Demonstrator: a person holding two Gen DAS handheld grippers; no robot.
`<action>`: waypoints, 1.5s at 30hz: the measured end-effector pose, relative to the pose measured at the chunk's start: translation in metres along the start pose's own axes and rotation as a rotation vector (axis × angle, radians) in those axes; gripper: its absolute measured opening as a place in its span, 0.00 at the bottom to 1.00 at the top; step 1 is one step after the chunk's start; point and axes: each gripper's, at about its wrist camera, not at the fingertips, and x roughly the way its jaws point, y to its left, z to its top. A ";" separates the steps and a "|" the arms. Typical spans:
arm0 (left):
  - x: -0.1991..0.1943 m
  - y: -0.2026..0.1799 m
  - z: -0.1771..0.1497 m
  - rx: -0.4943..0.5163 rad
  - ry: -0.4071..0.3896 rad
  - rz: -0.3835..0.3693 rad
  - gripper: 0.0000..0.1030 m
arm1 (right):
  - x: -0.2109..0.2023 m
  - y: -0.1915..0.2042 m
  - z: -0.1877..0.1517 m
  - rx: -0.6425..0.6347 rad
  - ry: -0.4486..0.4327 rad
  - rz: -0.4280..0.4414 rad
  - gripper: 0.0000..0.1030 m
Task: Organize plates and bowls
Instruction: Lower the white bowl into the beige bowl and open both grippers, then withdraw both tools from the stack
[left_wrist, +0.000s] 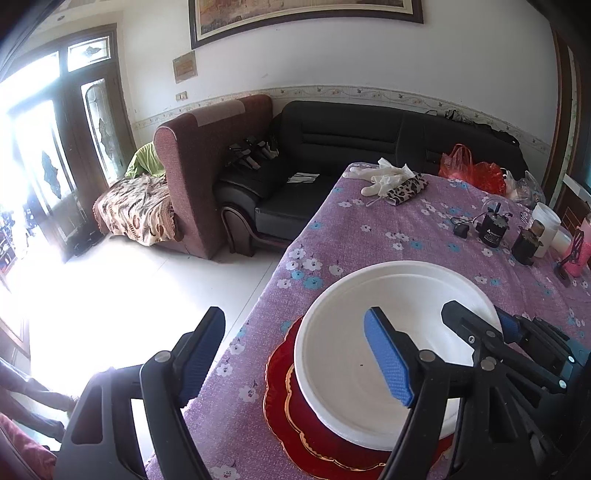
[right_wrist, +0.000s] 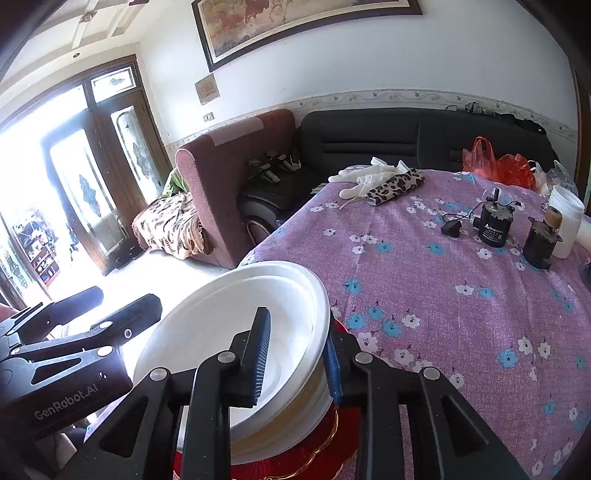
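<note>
- The white bowl (left_wrist: 373, 354) rests on the red plate (left_wrist: 295, 424), at the table's (left_wrist: 406, 236) near edge.
- The left gripper (left_wrist: 295, 354) is wide open and holds nothing.
- The right gripper (right_wrist: 295, 363) is nearer: its fingers straddle the bowl's rim, slightly apart, not pressing.

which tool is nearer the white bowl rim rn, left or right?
Right. The right tool straddles the white bowl rim, jaws slightly apart. The left tool is open, off its other side.

white bowl (left_wrist: 391, 354) sits upright on red gold-rimmed plate (left_wrist: 295, 417).
</note>
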 end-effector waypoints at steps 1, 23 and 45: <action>-0.003 0.000 0.000 0.002 -0.009 0.004 0.76 | -0.001 -0.001 0.000 0.004 -0.002 0.003 0.31; -0.142 0.009 -0.052 -0.180 -0.516 0.182 1.00 | -0.086 -0.027 -0.047 0.019 -0.131 -0.056 0.55; -0.124 -0.025 -0.112 -0.142 -0.201 0.058 1.00 | -0.134 -0.009 -0.123 -0.080 -0.137 -0.077 0.75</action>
